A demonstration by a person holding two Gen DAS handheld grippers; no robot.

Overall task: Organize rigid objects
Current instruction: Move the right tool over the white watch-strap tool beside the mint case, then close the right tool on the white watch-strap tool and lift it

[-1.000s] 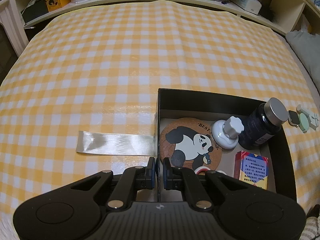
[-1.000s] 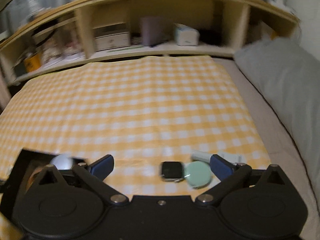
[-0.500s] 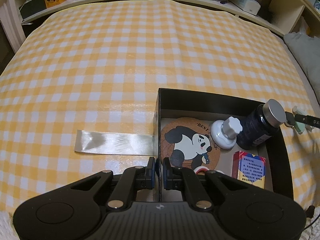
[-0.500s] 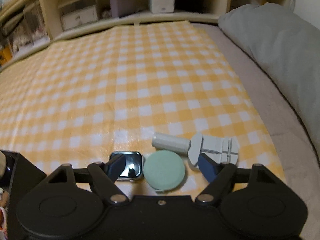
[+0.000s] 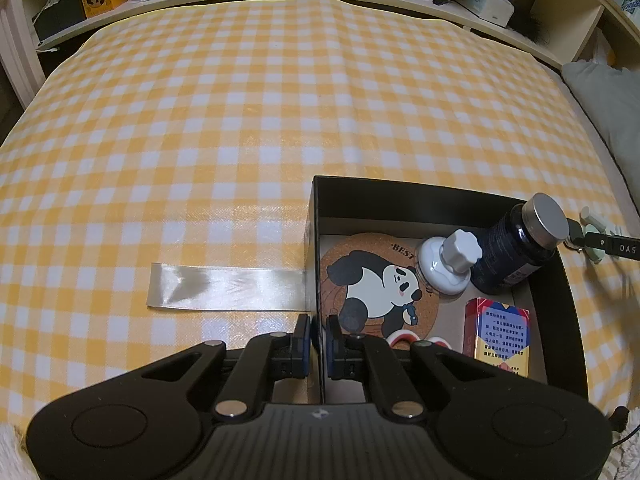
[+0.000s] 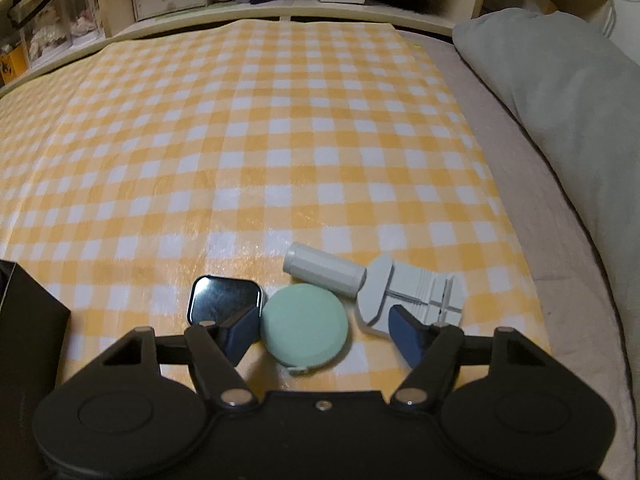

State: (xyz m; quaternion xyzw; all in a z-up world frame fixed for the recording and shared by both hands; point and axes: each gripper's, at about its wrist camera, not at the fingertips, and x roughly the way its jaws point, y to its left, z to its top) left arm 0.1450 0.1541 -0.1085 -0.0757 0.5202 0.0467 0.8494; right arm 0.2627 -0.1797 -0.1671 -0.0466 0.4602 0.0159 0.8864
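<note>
In the black box (image 5: 440, 196) at 3 o'clock: coaster, knob, bottle, card pack already packed. Left hand-held gripper (image 5: 318, 338) pinches its wall. Right hand-held gripper (image 6: 320, 330) closing around green disc (image 6: 304, 326); watch, grey tool remain outside.

In the black box (image 5: 436, 192): 1 panda coaster (image 5: 372, 280), 1 white knob-topped jar (image 5: 450, 266), 1 dark bottle with a silver cap (image 5: 516, 248), 1 red-and-blue packet (image 5: 498, 330). On the checked cloth (image 6: 280, 140): 1 strip of clear tape (image 5: 224, 286), 1 black square tin (image 6: 224, 294), 1 green round disc (image 6: 306, 326), 1 pale cylinder (image 6: 324, 268), 1 grey-white clamp tool (image 6: 416, 290)
</note>
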